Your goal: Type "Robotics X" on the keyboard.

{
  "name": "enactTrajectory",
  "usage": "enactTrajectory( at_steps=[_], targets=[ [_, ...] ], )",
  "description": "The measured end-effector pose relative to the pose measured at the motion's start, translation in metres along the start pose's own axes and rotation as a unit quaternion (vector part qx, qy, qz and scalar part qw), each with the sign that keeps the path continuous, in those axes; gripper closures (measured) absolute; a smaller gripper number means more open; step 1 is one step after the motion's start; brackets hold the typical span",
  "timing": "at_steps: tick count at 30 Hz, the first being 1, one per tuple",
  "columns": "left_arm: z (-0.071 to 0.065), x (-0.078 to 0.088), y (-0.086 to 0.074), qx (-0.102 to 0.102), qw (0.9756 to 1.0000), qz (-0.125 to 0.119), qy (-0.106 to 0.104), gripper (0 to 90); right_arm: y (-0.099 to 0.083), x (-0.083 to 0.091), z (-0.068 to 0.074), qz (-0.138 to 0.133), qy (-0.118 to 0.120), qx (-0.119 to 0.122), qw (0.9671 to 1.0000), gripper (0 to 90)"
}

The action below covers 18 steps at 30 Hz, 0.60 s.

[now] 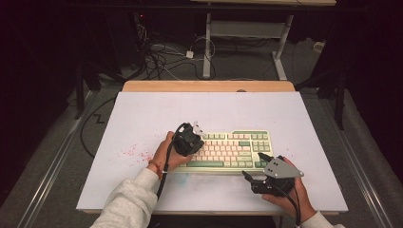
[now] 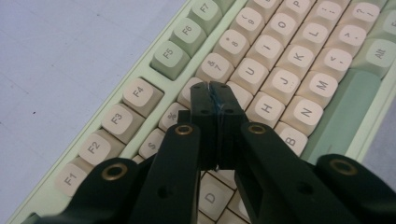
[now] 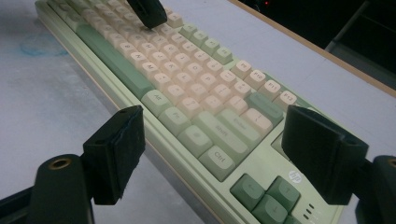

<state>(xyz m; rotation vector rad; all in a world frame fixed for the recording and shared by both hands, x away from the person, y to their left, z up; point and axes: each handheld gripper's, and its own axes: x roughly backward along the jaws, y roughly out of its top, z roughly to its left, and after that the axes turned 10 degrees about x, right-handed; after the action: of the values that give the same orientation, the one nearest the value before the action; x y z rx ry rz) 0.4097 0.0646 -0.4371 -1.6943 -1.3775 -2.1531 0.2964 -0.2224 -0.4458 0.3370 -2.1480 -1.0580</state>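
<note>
pale green keyboard (image 1: 228, 150) lies flat on the white surface (image 1: 142, 114), left tongs (image 2: 215, 88) pressed together with nothing between them, tips down on its number row, right tongs (image 3: 224, 154) spread wide just off its right end.

A white rectangular table top (image 1: 142, 114) is carrying red speckled stains (image 1: 130, 153) at its left; a wooden edge (image 1: 209, 86) is running behind, black cables (image 1: 161, 59) are sprawling across the grey floor beyond.
</note>
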Motion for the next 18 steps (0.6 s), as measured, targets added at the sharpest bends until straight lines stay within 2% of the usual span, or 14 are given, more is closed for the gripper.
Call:
enactTrajectory(
  at_steps=[7,9,12,18],
  targets=[
    [-0.002,-0.003,0.0,-0.005,1.0,0.005,0.002,86.5,0.0,-0.001,0.0,0.003,0.0,0.0,1.0,22.0],
    [-0.006,-0.007,0.0,-0.015,0.9997,0.013,0.015,87.1,-0.001,-0.001,0.0,0.004,0.001,0.0,1.0,22.0],
    [-0.011,-0.006,0.0,-0.027,0.9993,0.014,0.022,87.1,-0.001,-0.001,0.0,0.005,0.001,0.001,1.0,22.0],
    [-0.01,0.006,0.0,-0.024,0.9994,-0.013,0.019,86.8,0.0,0.001,0.0,0.003,-0.001,0.001,1.0,22.0]
  ],
)
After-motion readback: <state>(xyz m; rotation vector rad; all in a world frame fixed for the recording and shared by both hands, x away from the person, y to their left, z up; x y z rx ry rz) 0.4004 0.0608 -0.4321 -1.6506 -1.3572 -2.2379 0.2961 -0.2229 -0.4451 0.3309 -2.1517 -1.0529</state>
